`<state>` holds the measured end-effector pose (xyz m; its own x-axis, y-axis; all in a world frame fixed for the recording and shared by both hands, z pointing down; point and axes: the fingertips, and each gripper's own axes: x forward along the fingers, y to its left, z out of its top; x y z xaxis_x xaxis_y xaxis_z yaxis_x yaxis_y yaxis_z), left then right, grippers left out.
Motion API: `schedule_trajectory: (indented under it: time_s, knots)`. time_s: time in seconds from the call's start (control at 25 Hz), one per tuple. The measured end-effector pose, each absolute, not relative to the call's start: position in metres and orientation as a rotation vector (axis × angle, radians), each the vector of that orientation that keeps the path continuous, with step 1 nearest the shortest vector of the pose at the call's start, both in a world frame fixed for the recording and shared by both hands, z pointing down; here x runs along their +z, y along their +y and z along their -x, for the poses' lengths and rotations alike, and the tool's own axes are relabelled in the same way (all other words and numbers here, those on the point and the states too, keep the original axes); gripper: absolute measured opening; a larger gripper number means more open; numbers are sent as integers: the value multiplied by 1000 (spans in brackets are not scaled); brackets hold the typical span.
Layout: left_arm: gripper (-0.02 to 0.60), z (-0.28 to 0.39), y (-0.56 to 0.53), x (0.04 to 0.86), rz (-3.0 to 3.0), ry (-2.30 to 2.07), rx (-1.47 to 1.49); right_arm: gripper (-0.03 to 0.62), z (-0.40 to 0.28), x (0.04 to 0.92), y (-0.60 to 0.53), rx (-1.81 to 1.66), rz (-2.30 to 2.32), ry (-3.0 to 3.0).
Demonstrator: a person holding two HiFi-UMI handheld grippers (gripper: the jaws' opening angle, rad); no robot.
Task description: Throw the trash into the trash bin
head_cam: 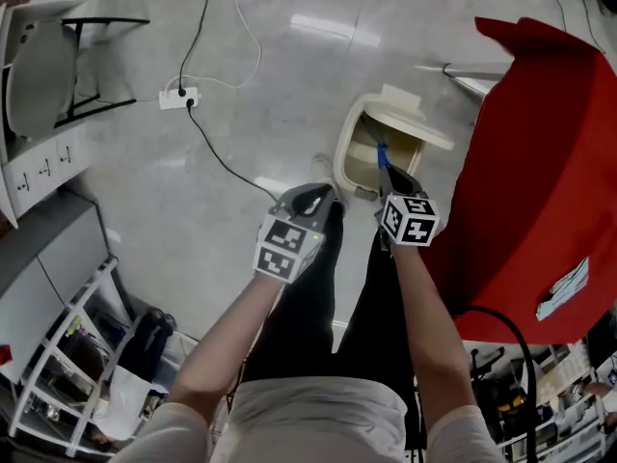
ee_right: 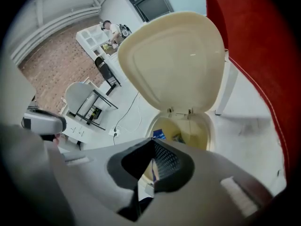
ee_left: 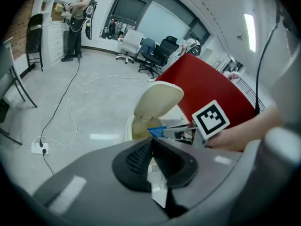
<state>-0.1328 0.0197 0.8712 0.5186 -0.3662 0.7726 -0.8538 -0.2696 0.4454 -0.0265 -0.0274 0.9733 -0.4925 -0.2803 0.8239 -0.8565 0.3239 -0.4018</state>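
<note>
A cream trash bin [head_cam: 349, 148] stands on the floor with its lid [head_cam: 416, 116] swung up. My right gripper [head_cam: 387, 174] hovers over its mouth, shut on a blue wrapper [head_cam: 382, 152] that sticks out past the tips. In the right gripper view the gripper [ee_right: 153, 143] points into the bin's opening [ee_right: 188, 134] under the lid [ee_right: 174, 60]. My left gripper [head_cam: 313, 199] is just left of the bin, shut on a white paper scrap [ee_left: 157, 185]. The left gripper view shows that gripper [ee_left: 151, 142], the bin lid [ee_left: 157, 100] and the blue wrapper [ee_left: 157, 131].
A large red cover [head_cam: 540, 162] rises close on the bin's right. A power strip [head_cam: 179, 97] with cables lies on the floor to the left, beyond it a chair [head_cam: 39, 75]. A wire rack [head_cam: 67, 355] stands at lower left. A person [ee_left: 77, 18] stands far off.
</note>
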Motion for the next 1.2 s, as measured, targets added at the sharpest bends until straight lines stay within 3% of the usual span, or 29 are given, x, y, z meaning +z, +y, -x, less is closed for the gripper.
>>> schedule_trajectory:
  time_s: [0.08,0.16,0.2,0.68,0.88,1.2]
  knots:
    - [5,127,26,879,-1849,-992,681,10,19,986,-23,1142,-1026,-1911]
    - [5,123,32,879,-1855,-978,688,122,15,993,-18,1144,-1030,-1880]
    - [5,123,35,878,-1852,-973,686,130,14,993,-15,1152,-1027,-1875]
    - [5,119,43,814,-1874,-1024,671,130,25,889,-5,1148,-980,-1980]
    - [5,114,38,754,-1924,-1035,666,61,23,820,-7,1093,-983,-2052]
    - [5,96,48,666,-2007,-1016,654,2,7,713,4,979,-913,-2170]
